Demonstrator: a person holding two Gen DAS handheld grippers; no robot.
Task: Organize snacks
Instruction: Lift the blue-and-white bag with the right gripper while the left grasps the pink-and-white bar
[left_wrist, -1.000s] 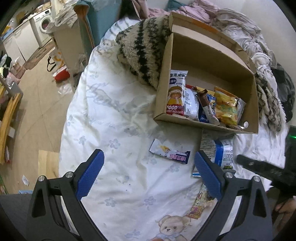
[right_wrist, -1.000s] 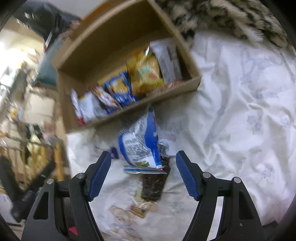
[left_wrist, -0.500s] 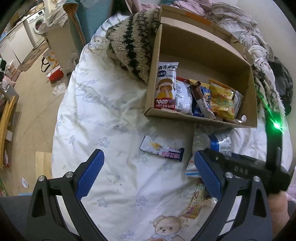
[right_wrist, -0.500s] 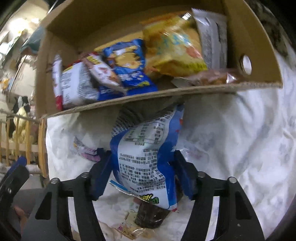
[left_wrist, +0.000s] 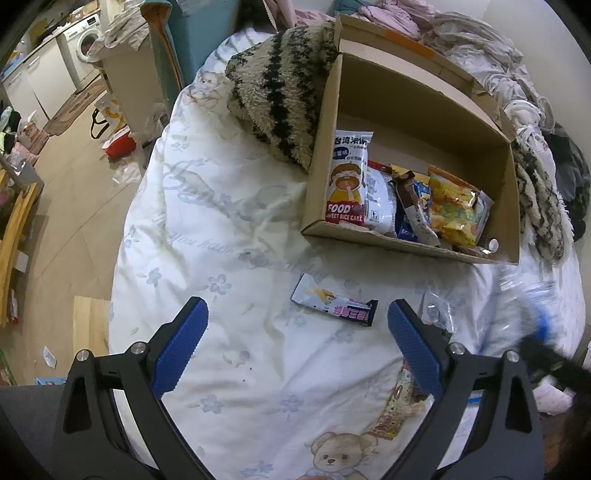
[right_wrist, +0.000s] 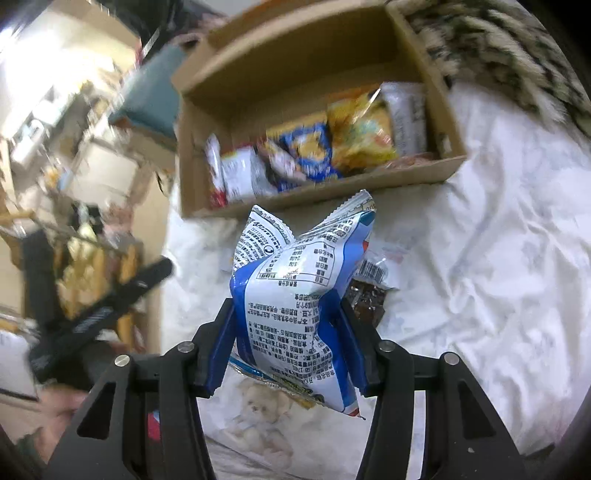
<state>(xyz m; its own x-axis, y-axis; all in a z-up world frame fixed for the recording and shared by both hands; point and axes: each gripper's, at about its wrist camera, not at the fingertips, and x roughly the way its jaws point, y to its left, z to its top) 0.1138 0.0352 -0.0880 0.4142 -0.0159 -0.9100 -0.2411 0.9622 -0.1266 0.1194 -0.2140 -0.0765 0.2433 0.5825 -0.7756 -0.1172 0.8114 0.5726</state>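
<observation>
Snack bag (right_wrist: 295, 310) pinched and lifted; step in hand: carrying it to the cardboard box (right_wrist: 306, 195).

Left wrist view: left gripper (left_wrist: 297, 332) hung spread and empty over the white bedsheet (left_wrist: 221, 229), aimed along the bed toward a loose snack bar (left_wrist: 334, 305) lying between its fingertips and the box (left_wrist: 406, 247); another clear wrapper (left_wrist: 436, 314) lay just beside the right finger. Box already held a rice cake pack (left_wrist: 347, 181) and chip bags. Right wrist view: right gripper (right_wrist: 288, 339) clamped the blue-and-white bag by its middle, raised off the sheet, pointing at the box's near wall; a dark chocolate packet (right_wrist: 367, 299) lay beneath. Next move, as judged: carry forward over the near wall, then release inside.
</observation>
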